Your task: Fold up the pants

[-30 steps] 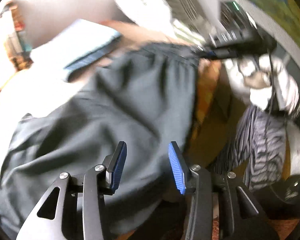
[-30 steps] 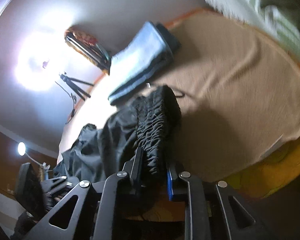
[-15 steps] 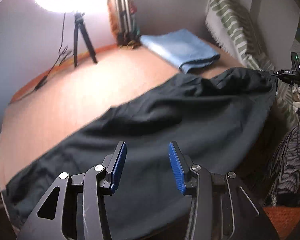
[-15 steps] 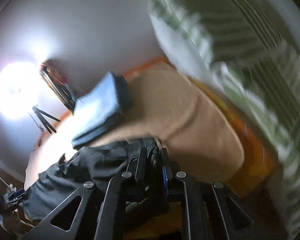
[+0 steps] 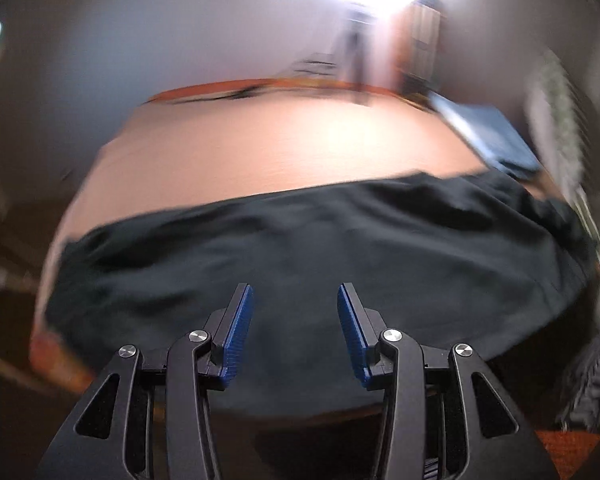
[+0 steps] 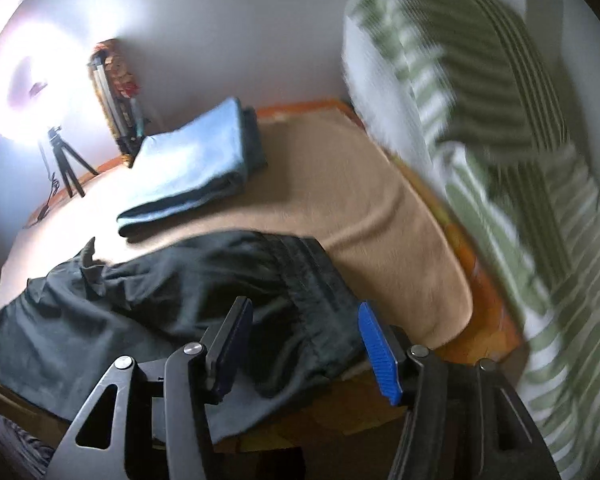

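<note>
Left tongs (image 5: 291, 312) tilted down over the black pants (image 5: 340, 248), pads apart, nothing between them. Right tongs (image 6: 304, 336) also angled down above the waistband end (image 6: 312, 276), jaws opening, pads clear of the cloth. Pants lay spread across the tan bed (image 6: 380, 200), near edge. No readable writing or labels.

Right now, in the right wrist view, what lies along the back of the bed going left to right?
Ring light on its tripod → folded blue towel → bare tan blanket → green-striped pillow.
</note>
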{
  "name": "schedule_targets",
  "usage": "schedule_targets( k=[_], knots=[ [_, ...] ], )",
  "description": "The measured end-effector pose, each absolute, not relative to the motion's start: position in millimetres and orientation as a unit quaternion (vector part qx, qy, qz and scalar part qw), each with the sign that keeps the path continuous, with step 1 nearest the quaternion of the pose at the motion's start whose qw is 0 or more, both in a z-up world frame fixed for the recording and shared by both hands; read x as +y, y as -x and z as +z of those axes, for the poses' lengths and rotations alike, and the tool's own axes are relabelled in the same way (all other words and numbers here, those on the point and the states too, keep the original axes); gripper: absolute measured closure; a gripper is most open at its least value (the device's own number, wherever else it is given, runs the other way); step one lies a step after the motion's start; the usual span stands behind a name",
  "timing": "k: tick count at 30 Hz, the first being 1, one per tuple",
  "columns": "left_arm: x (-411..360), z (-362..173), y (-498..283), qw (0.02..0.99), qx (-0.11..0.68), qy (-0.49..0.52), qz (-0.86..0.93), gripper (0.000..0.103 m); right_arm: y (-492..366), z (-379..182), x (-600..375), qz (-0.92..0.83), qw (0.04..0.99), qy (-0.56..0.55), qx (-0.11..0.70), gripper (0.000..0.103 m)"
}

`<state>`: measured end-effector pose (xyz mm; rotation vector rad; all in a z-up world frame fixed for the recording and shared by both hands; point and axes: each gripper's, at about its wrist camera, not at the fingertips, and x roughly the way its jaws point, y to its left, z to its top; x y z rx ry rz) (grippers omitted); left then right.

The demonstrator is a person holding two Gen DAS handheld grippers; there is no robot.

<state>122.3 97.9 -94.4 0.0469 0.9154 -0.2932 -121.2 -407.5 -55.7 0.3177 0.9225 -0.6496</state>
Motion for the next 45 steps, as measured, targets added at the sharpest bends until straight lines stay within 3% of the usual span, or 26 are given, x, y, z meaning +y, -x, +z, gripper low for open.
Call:
schedule_targets(
  k=[7,14,28,45],
  knots=[
    [210.0,-109.2,-109.8,0.893,0.447,0.042,-0.017,0.06,49.9,-33.8,-340.1,-0.192,0.874,-0.105,0.434,0.045],
    [259.6,-131.1,-119.5,0.89,0.449,0.078,0.011,0.06,-55.2,-40.5,-256.3,-0.03,0.886,-0.108,0.449,0.045],
    [254.6,-150.2,-149.6,0.895,0.44,0.075,-0.019,0.06,-255.9,-96.5,-49.6,0.205,0.846,-0.03,0.492,0.045],
    [261.7,-167.6,-146.9,0.9,0.426,0.092,0.003,0.061,-360.7,-186.5,191.2,0.393,0.754,0.072,0.522,0.045]
  ],
)
